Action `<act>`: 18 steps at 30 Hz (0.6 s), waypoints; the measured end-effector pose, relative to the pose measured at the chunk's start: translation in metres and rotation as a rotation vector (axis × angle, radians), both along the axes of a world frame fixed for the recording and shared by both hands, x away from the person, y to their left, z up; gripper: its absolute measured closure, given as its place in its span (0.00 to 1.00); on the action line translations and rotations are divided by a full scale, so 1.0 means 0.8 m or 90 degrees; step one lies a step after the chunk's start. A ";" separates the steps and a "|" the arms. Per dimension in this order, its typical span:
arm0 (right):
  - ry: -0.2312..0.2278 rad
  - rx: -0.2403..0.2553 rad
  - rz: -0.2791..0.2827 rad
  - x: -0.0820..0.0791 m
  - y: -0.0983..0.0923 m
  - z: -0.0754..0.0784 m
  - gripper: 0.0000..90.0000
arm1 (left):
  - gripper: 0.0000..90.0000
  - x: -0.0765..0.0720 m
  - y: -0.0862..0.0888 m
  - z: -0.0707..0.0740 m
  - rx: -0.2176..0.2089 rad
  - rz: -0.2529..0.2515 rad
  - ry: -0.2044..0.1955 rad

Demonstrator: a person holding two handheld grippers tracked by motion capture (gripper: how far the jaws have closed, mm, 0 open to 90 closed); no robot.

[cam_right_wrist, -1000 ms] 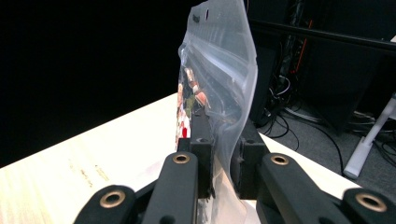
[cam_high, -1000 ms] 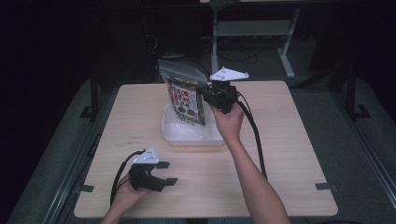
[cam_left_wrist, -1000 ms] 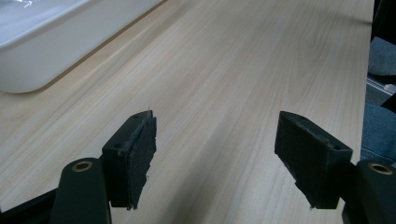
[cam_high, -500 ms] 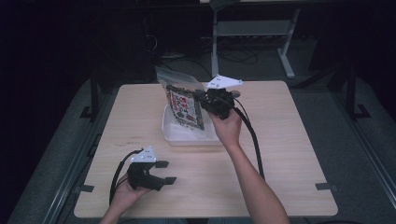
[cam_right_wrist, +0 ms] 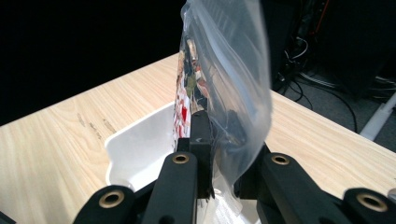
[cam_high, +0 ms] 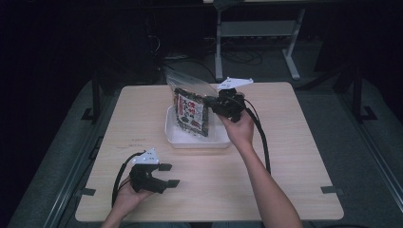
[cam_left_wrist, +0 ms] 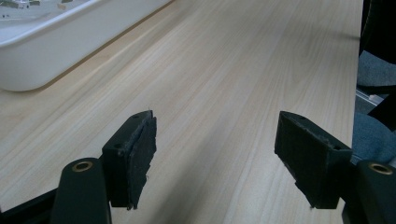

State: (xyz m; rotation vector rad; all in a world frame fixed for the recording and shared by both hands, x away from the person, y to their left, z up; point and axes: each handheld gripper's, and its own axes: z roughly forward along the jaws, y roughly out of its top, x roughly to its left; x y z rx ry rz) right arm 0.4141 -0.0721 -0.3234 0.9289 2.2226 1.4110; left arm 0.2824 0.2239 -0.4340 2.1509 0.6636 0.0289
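A clear plastic bag with a dark printed snack pack [cam_high: 191, 113] hangs upright over the white plastic tray [cam_high: 177, 138], pinched by the right gripper [cam_high: 219, 103] at three o'clock. The left gripper [cam_high: 167, 175] rests open at seven o'clock. Judged next: lowering and release.

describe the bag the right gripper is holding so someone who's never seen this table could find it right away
Start at the light wooden table and find the shallow white tray near its far middle. Standing upright over that tray is a clear plastic bag with a dark printed packet showing red and white marks inside, pinched at its edge by the right gripper. Nothing else there is transparent or held up.
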 end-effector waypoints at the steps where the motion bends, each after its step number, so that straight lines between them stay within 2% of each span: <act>1: 0.003 0.001 0.001 0.000 -0.001 0.000 0.89 | 0.31 0.000 0.000 0.000 0.000 0.000 0.000; 6: 0.015 -0.006 0.000 0.004 -0.005 -0.003 0.89 | 0.31 0.000 -0.002 0.000 -0.002 -0.001 -0.001; 13: 0.030 0.007 -0.006 0.007 -0.011 -0.004 0.87 | 0.31 0.001 -0.002 0.000 -0.001 -0.005 0.001; 14: 0.026 0.009 -0.009 0.006 -0.012 -0.003 0.85 | 0.31 0.001 -0.002 0.000 -0.002 -0.003 0.002; 17: 0.043 0.008 -0.002 0.009 -0.012 -0.005 0.65 | 0.31 0.001 -0.002 0.000 -0.003 -0.002 0.003; 18: 0.051 0.005 0.006 0.010 -0.012 -0.006 0.70 | 0.31 0.001 -0.002 0.000 -0.002 -0.004 0.003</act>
